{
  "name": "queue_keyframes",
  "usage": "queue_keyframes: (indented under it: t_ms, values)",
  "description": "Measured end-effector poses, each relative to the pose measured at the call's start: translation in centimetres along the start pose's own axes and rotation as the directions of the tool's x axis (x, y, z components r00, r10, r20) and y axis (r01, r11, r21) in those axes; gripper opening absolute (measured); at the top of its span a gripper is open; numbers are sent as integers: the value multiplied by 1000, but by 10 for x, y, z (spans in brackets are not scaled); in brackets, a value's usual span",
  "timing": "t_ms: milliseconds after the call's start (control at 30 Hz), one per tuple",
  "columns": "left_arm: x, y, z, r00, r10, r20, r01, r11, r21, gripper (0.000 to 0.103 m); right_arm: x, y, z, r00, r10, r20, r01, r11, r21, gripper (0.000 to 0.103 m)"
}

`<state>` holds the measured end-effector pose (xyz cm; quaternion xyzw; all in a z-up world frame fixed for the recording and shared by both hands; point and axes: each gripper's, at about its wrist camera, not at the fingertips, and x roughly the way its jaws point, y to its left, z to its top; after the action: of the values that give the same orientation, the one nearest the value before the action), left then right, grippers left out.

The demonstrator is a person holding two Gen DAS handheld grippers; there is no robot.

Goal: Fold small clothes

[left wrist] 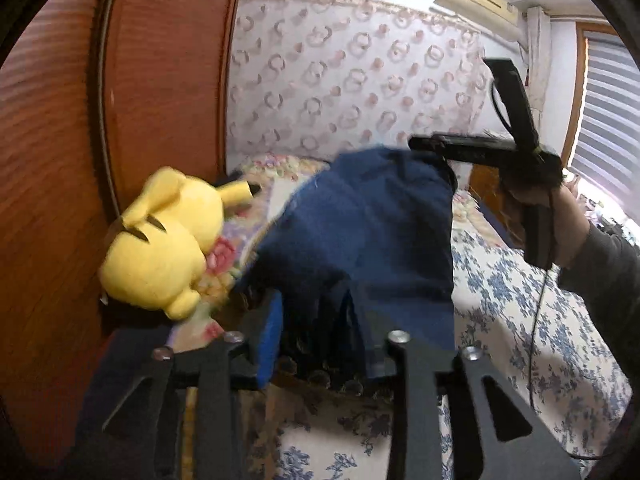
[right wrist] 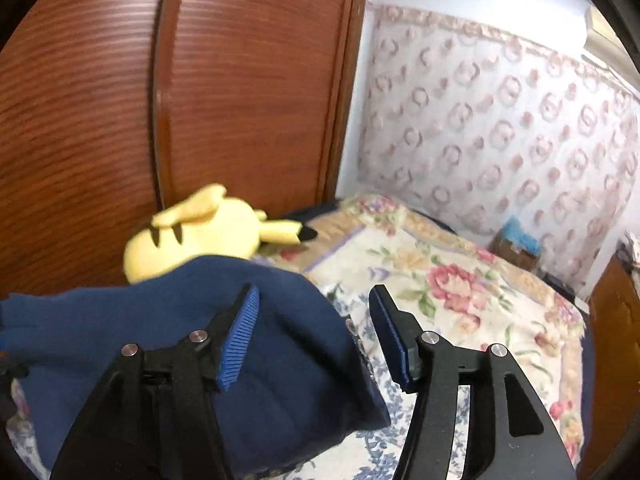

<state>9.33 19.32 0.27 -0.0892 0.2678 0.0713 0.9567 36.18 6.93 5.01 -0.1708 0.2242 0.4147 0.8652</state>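
Both hand-held grippers spread — right hand-held gripper point(right wrist: 314, 336) empty, left hand-held gripper point(left wrist: 320, 336) pinching nothing; I expect navy garment point(right wrist: 192, 344) to slump unfolded — bed point(right wrist: 460, 292) soft.

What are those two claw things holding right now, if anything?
Nothing, it seems. The right gripper stands open beside the blue garment; the left gripper is open too, the cloth loose between its fingers.

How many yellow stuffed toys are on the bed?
1. The yellow plush toy lies at the bed's far corner, against the wooden wardrobe, beside the blue garment. Others could hide behind that garment.
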Motion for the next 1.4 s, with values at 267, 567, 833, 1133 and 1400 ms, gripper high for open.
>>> queue_keyframes:
  t_ms: [267, 567, 833, 1133, 1400]
  values:
    - [-4, -18, 23, 997, -18, 77, 13, 998, 65, 64, 15, 15, -22, 986, 142, -82, -139, 989, 39, 59]
    - [73, -11, 1, 994, 0, -109, 4, 999, 45, 65, 48, 1, -49, 977, 145, -154, -128, 985, 117, 63]
    - [58, -27, -4, 996, 5, -88, 0, 998, 60, 65, 16, 4, -51, 985, 102, -136, -84, 987, 135, 64]
    - [20, -69, 7, 1000, -12, -27, 15, 993, 114, 65, -100, 14, -73, 999, 28, -45, -21, 987, 161, 64]
    - [-14, -125, 9, 999, -52, 18, 48, 984, 169, 65, -203, 14, -104, 996, -85, 21, 79, 974, 213, 71]
